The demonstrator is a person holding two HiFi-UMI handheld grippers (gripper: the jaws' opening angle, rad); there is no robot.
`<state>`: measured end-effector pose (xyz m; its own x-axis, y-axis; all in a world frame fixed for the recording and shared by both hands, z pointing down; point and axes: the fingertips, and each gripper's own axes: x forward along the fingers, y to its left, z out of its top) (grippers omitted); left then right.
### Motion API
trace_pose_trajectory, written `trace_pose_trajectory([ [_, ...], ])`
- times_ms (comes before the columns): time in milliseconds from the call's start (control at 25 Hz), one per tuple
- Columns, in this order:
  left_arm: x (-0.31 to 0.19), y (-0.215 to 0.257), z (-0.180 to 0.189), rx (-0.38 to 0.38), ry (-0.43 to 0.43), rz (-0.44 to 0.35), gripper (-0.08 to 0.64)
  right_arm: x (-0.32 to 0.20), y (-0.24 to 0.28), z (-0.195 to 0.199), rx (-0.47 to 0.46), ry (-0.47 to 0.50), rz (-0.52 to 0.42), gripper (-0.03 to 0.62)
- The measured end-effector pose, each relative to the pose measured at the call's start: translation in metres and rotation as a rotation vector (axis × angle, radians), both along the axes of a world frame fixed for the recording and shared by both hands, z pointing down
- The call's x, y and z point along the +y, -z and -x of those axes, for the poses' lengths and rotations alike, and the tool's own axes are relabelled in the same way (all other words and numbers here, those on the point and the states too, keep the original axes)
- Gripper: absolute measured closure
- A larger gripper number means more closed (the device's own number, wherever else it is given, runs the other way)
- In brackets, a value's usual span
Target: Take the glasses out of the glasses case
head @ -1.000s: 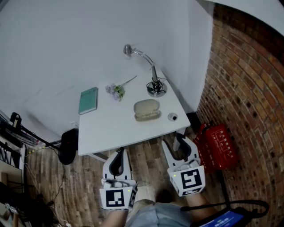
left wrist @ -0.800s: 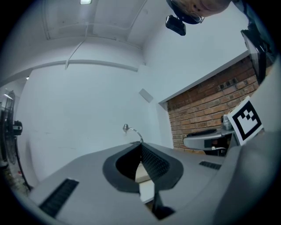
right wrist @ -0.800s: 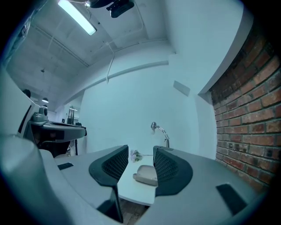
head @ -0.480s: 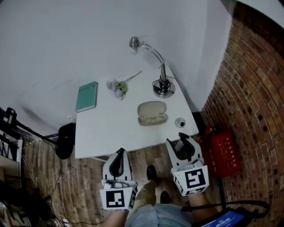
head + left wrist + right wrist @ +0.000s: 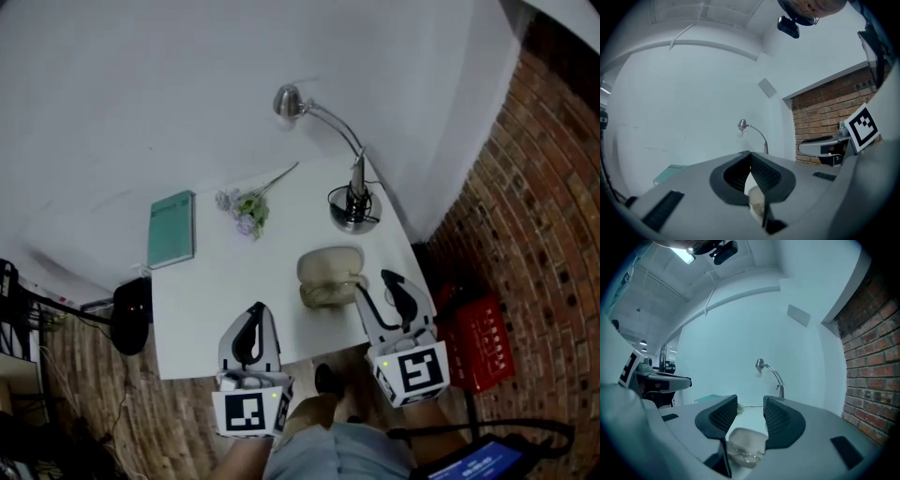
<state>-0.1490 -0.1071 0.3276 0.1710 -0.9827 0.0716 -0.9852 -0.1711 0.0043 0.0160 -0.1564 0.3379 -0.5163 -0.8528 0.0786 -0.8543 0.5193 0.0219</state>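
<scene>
R gripper (image 5: 375,283) wide apart, L gripper (image 5: 255,311) clenched empty — glasses (image 5: 743,456) in open glasses case (image 5: 328,265).

lamp (image 5: 354,208) behind glasses case (image 5: 330,274), flowers (image 5: 246,211) left

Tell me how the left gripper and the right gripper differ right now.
On the left gripper the jaws meet at the tips; on the right gripper they stand apart. The right gripper is close up to the open glasses case; the left gripper is off to the case's left, over the table. Both point level and hold nothing.
</scene>
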Motion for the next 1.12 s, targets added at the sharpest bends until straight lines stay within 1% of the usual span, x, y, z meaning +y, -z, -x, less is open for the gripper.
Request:
trace_pose_trajectory([
  [80,-0.020,0.005,0.007,-0.001,-0.008,-0.007,0.554,-0.017,0.007,0.007,0.002,-0.005,-0.018,0.403],
  [280,-0.057,0.023,0.015,0.007,-0.048,-0.064,0.554,-0.047,0.025,0.017,0.004,-0.027,-0.062,0.408],
  [360,-0.067,0.029,0.016,0.006,-0.055,-0.081,0.554,-0.055,0.030,0.020,0.009,-0.024,-0.076,0.408],
  [600,-0.088,0.036,0.014,0.003,-0.051,-0.096,0.554,-0.074,0.040,0.018,-0.004,-0.018,-0.100,0.410],
  [720,-0.094,0.032,0.010,0.007,-0.034,-0.078,0.554,-0.082,0.036,0.020,0.002,0.013,-0.089,0.411],
  [960,-0.102,0.018,0.005,0.014,0.015,-0.029,0.554,-0.098,0.019,0.018,0.025,0.081,-0.034,0.423],
  [1120,-0.103,0.001,0.005,0.023,0.052,0.019,0.554,-0.099,-0.006,0.024,0.048,0.172,0.022,0.422],
])
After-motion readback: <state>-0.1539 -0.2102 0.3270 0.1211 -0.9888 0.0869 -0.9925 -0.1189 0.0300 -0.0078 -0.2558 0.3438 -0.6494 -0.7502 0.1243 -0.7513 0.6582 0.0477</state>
